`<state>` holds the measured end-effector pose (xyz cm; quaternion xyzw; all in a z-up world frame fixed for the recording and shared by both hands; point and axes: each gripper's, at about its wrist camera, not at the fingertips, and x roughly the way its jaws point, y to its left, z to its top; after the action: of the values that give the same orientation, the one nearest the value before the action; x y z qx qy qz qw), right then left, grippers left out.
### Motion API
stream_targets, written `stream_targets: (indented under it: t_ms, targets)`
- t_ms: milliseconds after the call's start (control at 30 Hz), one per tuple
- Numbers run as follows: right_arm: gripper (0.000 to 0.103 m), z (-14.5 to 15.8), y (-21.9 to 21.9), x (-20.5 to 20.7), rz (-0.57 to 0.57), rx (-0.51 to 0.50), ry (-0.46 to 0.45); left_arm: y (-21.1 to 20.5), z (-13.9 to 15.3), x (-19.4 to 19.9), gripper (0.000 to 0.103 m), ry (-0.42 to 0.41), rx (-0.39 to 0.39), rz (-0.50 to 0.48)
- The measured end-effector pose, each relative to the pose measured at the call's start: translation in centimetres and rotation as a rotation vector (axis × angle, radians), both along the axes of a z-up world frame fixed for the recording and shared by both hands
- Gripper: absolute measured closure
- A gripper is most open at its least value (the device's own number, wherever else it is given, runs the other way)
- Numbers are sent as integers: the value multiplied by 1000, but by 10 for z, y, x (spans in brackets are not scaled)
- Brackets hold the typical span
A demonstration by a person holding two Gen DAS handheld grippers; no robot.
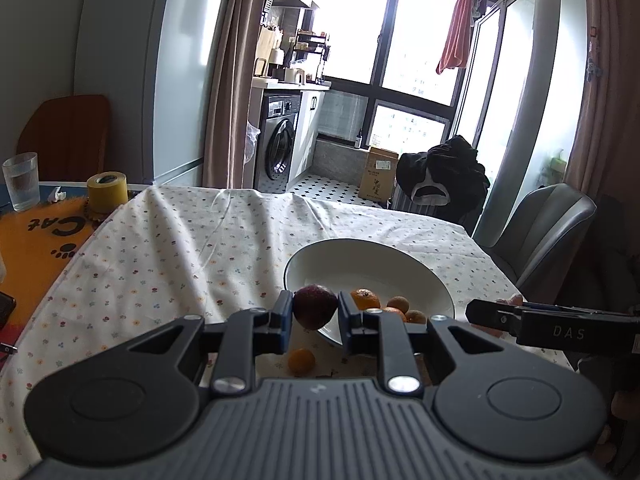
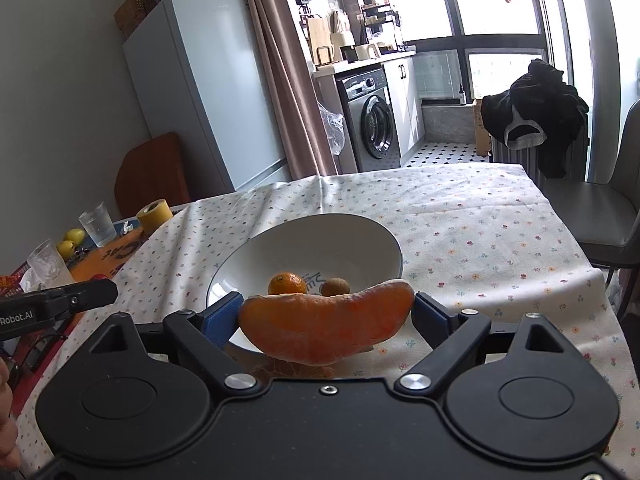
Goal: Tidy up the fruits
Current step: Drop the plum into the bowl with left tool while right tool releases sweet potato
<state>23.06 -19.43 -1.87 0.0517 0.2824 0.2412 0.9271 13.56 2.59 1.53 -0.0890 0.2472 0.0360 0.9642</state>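
My left gripper (image 1: 315, 304) is shut on a dark maroon round fruit (image 1: 316, 310), held just above the near left rim of a white bowl (image 1: 360, 264). Inside the bowl lie a mandarin (image 1: 365, 299) and small brown fruits (image 1: 398, 304). One small orange (image 1: 301, 361) rests on the tablecloth under the gripper. My right gripper (image 2: 328, 312) is shut on a large orange crescent-shaped fruit piece (image 2: 326, 330), at the near edge of the bowl (image 2: 320, 240). That view shows the mandarin (image 2: 286, 284) and a brown fruit (image 2: 335, 287) in the bowl.
A flowered tablecloth (image 1: 180, 248) covers the table. At far left stand a yellow tape roll (image 1: 107, 192) and a glass of water (image 1: 21, 181) on an orange mat. Two lemons (image 2: 70, 242) lie there too. A grey chair (image 1: 548, 232) stands at the right.
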Motion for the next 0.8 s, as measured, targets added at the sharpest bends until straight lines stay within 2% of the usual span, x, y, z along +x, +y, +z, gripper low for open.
stream_targets:
  t_ms: [400, 800]
  targets:
    - [15, 11, 2, 10, 14, 12, -36, -10, 5, 19, 81, -7, 8, -25]
    - [15, 11, 11, 32, 11, 14, -35, -6, -6, 44, 81, 25, -4, -35]
